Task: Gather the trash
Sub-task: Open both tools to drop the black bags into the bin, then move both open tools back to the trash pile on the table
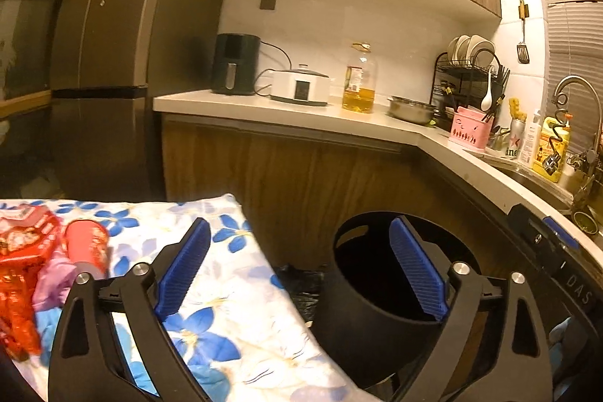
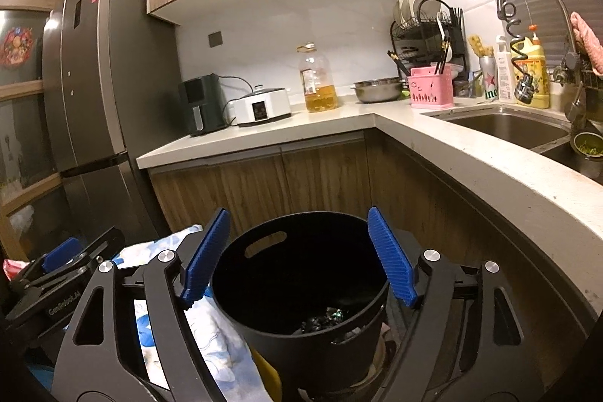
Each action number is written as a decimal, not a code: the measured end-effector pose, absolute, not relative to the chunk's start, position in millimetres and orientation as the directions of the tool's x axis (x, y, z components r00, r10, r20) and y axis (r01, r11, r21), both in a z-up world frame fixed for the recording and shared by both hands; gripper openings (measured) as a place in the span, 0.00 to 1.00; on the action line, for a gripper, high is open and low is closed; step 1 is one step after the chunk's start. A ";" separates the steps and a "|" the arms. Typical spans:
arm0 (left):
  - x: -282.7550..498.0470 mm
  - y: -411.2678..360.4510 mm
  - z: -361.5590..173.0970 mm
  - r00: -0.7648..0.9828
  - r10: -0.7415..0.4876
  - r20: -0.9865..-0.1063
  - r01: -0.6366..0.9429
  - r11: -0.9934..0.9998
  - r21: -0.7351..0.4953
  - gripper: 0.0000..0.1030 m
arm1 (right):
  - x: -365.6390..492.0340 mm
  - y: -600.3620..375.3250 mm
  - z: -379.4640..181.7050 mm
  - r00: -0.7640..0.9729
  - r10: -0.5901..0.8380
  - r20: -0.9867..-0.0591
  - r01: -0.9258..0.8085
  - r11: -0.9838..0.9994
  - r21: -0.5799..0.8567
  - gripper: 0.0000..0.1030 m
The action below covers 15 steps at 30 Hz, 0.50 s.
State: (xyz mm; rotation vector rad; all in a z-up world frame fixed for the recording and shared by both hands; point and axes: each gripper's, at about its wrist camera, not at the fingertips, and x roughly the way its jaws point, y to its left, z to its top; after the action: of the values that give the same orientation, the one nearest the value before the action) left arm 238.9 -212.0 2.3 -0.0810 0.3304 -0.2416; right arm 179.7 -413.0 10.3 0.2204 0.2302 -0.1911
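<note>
Your right claw (image 2: 299, 255) is spread wide, empty, the black bin (image 2: 301, 292) low centre between its fingers. Your left claw (image 1: 299, 268) gapes too; red wrappers (image 1: 22, 251) lie lower left on the floral cloth (image 1: 233, 319).

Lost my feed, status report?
Left gripper open, empty. Right gripper open over black bin. Red wrappers on floral cloth, uncollected. Nothing blocking.
</note>
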 end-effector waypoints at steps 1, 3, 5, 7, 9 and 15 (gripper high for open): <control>235.1 -208.8 2.9 0.920 -0.245 -0.307 0.219 0.969 -0.118 0.91 | 176.3 -410.4 11.5 0.956 -0.165 -0.241 0.214 0.958 0.192 0.74; 228.8 -202.5 3.8 0.921 -0.241 -0.306 0.213 0.969 -0.122 0.91 | 172.1 -407.6 13.4 0.956 -0.171 -0.236 0.218 0.957 0.192 0.74; 224.2 -198.5 4.6 0.923 -0.238 -0.304 0.208 0.970 -0.126 0.91 | 167.3 -403.9 15.2 0.956 -0.179 -0.233 0.225 0.956 0.190 0.74; 219.1 -194.4 5.0 0.924 -0.230 -0.306 0.202 0.972 -0.121 0.91 | 162.5 -400.6 16.2 0.956 -0.181 -0.231 0.226 0.955 0.190 0.74; 212.3 -189.4 4.3 0.928 -0.217 -0.302 0.190 0.975 -0.114 0.91 | 157.9 -397.3 17.2 0.957 -0.182 -0.227 0.226 0.956 0.189 0.74; 192.6 -168.7 3.9 0.939 -0.188 -0.289 0.159 0.980 -0.120 0.91 | 141.7 -385.9 19.5 0.959 -0.179 -0.218 0.222 0.956 0.193 0.74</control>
State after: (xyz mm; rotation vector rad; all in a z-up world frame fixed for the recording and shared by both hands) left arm 192.6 -168.7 3.9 -0.0953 0.3043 -0.1771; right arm 141.7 -385.9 19.5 0.2179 0.2007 -0.2046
